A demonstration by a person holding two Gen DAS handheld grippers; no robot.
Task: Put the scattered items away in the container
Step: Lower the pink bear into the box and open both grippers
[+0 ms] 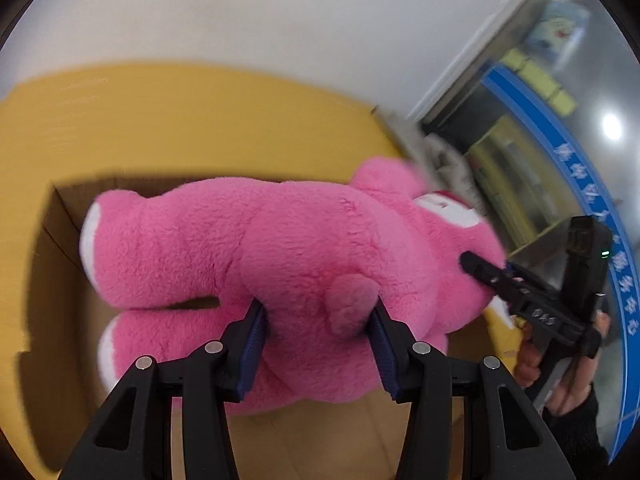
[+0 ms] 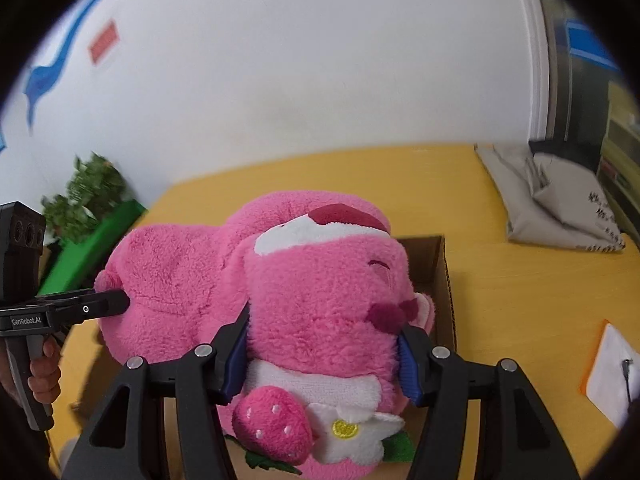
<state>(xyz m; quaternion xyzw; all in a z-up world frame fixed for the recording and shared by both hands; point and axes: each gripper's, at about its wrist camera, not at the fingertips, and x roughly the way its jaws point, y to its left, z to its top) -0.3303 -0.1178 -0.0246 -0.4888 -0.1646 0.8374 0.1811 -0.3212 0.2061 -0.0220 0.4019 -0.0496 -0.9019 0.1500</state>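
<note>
1. the pink plush bear [image 1: 280, 256] hangs over the open cardboard box [image 1: 60, 216], carried between both claws.
2. the left gripper [image 1: 318, 344] is clenched on its rump, blue pads sunk into the fur beside the small tail.
3. the right gripper [image 2: 322, 354] squeezes its head; the strawberry [image 2: 274, 424] dangles just below the jaws.
4. it looks soft, light and squashy, unlikely to slip or break; pinching deep at the bulky body and head seems the surest hold.
</note>
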